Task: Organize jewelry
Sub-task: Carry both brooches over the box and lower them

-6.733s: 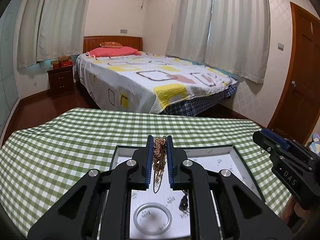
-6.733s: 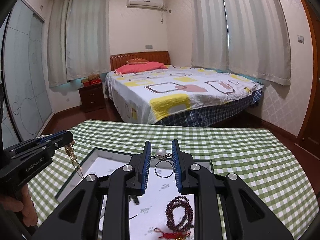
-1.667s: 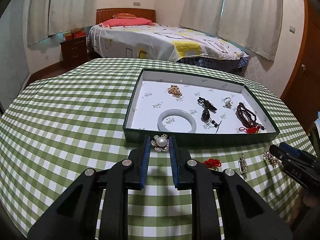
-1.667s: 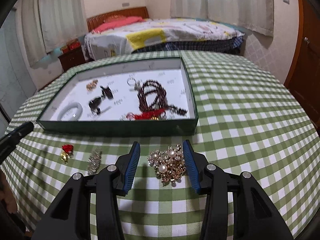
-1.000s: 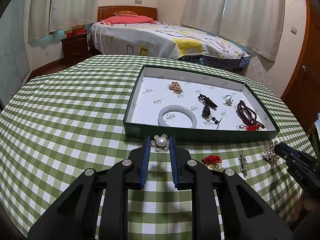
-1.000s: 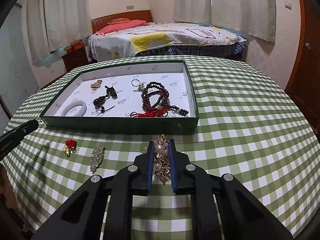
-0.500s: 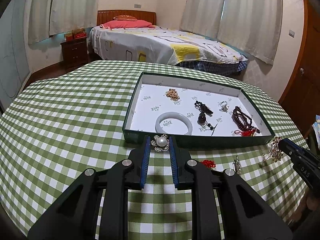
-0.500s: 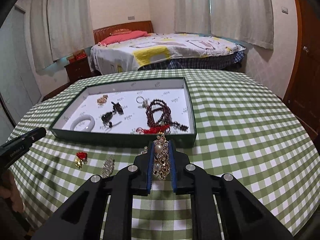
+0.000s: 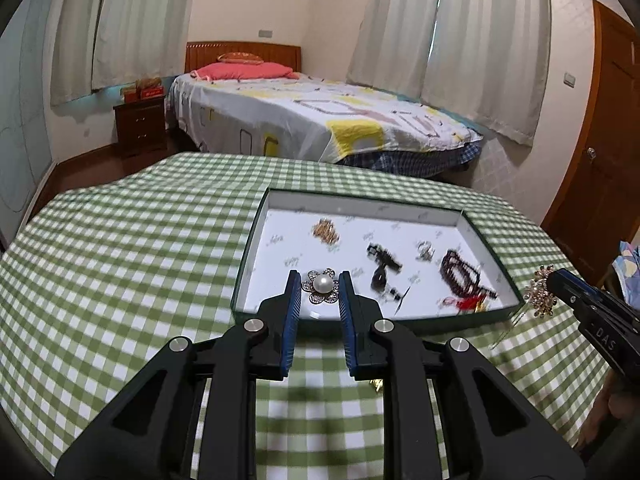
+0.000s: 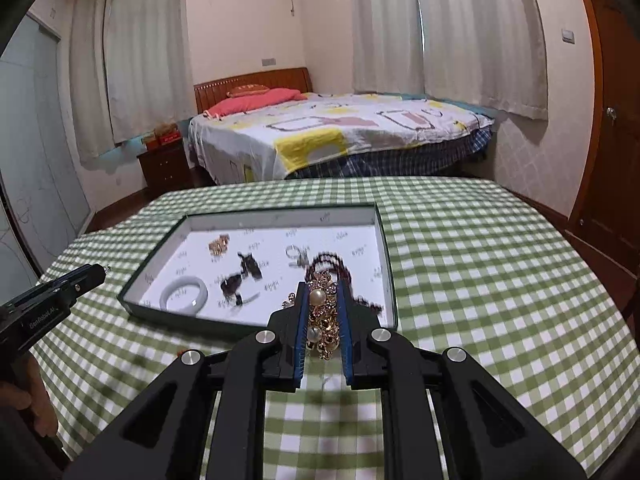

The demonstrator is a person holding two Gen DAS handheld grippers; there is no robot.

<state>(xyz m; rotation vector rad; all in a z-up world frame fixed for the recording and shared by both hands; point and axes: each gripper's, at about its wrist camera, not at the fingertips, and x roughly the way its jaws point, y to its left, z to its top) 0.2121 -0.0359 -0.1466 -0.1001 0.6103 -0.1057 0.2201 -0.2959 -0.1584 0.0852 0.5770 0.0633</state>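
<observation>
My left gripper (image 9: 320, 286) is shut on a flower brooch with a pearl centre (image 9: 322, 285), held above the near left part of the green tray (image 9: 362, 322). My right gripper (image 10: 322, 312) is shut on a gold and pearl cluster brooch (image 10: 322, 320), held over the tray's (image 10: 256, 330) near right part. The right gripper with its brooch (image 9: 541, 291) also shows at the right of the left wrist view. In the tray lie a white bangle (image 10: 184, 293), a gold chain (image 9: 326, 232), a black pendant (image 9: 382, 266), a ring (image 10: 295, 254) and dark red beads (image 9: 460, 272).
The tray sits on a table with a green checked cloth (image 9: 120, 260). A small gold piece (image 9: 378, 385) lies on the cloth under my left gripper. Behind the table stand a bed (image 10: 340, 132), a nightstand (image 10: 162, 168) and a wooden door (image 9: 604, 140).
Both grippers have risen and moved forward over the tray, each still holding its brooch. The loose pieces on the cloth have slid out of sight below.
</observation>
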